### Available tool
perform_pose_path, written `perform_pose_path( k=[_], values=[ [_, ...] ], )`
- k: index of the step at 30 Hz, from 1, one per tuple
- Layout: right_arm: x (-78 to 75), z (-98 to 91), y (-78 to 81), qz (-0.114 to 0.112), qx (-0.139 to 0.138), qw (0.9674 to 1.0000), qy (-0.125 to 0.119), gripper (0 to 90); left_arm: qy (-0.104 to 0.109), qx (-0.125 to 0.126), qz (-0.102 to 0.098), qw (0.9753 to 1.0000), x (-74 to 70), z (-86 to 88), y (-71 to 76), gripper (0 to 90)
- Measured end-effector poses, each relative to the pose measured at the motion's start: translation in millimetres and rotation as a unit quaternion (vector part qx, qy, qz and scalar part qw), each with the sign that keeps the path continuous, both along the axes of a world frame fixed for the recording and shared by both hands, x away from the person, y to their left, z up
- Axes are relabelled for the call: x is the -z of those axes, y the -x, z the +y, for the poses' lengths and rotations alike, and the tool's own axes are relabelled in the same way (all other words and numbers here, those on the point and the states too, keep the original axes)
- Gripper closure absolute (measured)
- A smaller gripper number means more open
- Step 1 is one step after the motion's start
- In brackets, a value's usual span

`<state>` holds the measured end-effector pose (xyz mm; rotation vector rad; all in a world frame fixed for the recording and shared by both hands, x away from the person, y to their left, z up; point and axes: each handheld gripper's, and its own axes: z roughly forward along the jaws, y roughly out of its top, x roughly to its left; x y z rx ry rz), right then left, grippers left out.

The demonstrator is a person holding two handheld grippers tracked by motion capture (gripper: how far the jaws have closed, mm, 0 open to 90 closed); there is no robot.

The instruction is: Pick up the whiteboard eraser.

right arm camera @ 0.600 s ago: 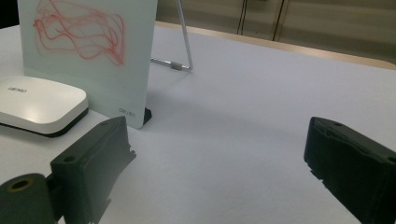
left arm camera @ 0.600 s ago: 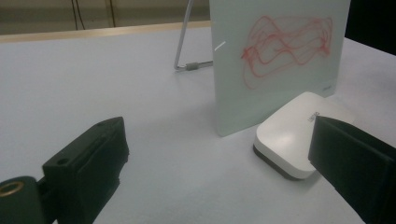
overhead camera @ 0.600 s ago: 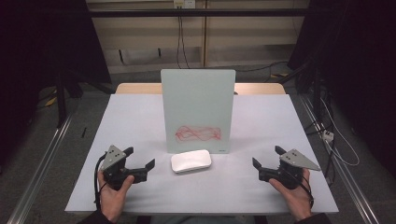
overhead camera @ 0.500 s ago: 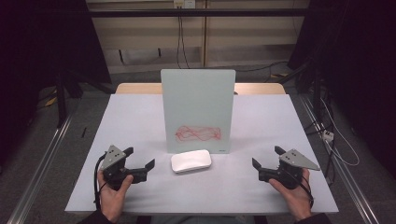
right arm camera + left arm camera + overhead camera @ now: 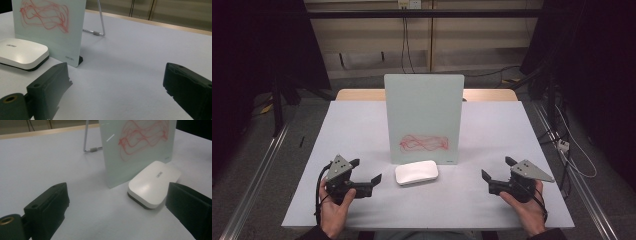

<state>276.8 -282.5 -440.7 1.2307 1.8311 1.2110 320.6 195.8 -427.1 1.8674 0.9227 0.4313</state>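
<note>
High view: a white eraser (image 5: pixel 416 173) lies flat on the grey table (image 5: pixel 362 125), near the middle of its near edge, just in front of an upright glass board (image 5: pixel 423 117) bearing red scribbles (image 5: pixel 424 142). The left gripper (image 5: pixel 368 171), held in the left hand (image 5: pixel 335 207), sits toward the near left corner, its 2 jaws wide apart and empty, pointing at the eraser from close by. The right gripper (image 5: pixel 497 169), in the right hand (image 5: pixel 524 210), sits toward the near right corner, jaws likewise spread and holding nothing, well apart from the eraser.

Left gripper view: the eraser (image 5: pixel 153 183) lies ahead, nearer the right jaw, untouched, against the board (image 5: pixel 137 150).

Right gripper view: the eraser (image 5: pixel 22 53) lies at far left, beyond the left jaw; bare table between the jaws.
</note>
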Motion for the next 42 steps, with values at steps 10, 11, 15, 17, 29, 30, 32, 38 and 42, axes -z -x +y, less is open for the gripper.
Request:
perform_pose_path(
  k=[10, 11, 15, 17, 29, 30, 32, 38, 42],
  values=[
    [-0.1, 0.5, -0.8, 0.003, 0.000, 1.0000, -0.004, 5.9, -0.013, 0.050, 0.032, 0.9982, -1.2, -6.7, -4.7, 6.9],
    [0.0, 0.5, -0.8, 0.002, 0.000, 1.0000, -0.002, 6.0, -0.017, 0.057, 0.035, 0.9976, -1.2, -7.7, -5.8, 6.9],
    [-0.1, 0.4, -1.1, 0.002, 0.001, 1.0000, -0.002, 6.0, -0.025, 0.065, 0.049, 0.9963, -1.0, -12.1, -7.5, 6.9],
    [-0.1, 0.5, -1.4, 0.002, 0.000, 1.0000, -0.002, 6.0, -0.033, 0.076, 0.050, 0.9953, -2.0, -14.7, -8.0, 6.9],
    [-0.4, 1.7, -1.3, 0.002, -0.003, 1.0000, -0.002, 6.5, -0.055, 0.138, 0.055, 0.9874, -8.1, -35.3, -9.9, 8.0],
    [-0.3, 1.8, -1.4, 0.002, -0.003, 1.0000, -0.001, 6.5, -0.055, 0.144, 0.054, 0.9867, -9.9, -38.9, -11.1, 8.0],
    [-0.5, 1.7, -1.2, 0.002, -0.003, 1.0000, -0.001, 6.5, -0.055, 0.145, 0.054, 0.9864, -11.1, -40.0, -11.7, 8.0],
    [-0.3, 2.0, -1.5, 0.003, -0.005, 1.0000, -0.002, 6.6, -0.061, 0.156, 0.050, 0.9847, -14.8, -46.6, -15.0, 6.0],
    [-0.3, 2.1, -1.8, 0.004, -0.006, 1.0000, -0.003, 6.7, -0.069, 0.173, 0.054, 0.9811, -14.9, -55.2, -17.0, 4.9]
  ],
)
